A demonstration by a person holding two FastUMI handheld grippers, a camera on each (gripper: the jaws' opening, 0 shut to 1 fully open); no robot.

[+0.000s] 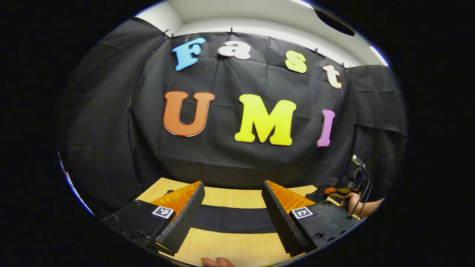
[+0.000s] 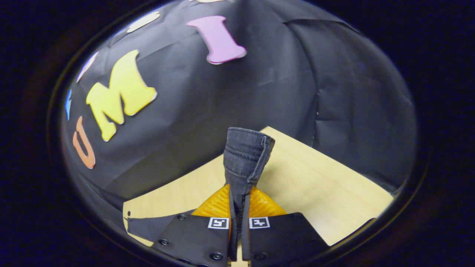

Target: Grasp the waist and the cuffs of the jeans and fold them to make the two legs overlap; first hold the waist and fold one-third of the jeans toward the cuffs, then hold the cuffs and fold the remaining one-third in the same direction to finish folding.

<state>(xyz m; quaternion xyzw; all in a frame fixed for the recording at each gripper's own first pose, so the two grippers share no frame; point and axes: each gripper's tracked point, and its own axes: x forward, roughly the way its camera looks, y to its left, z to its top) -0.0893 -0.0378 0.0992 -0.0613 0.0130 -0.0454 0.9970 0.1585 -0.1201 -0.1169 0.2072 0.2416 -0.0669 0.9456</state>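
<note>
Your right gripper (image 2: pixel 238 215), bottom centre, pinches a jeans (image 2: pixel 245 159) hem; left gripper (image 1: pixel 233 218) spread, idle — a one-sided lift may skew the fold.

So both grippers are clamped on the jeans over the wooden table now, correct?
Not both. The left gripper is open, its fingers spread above the jeans on the wooden table, as the left gripper view shows. The right gripper is clamped on them.
</note>
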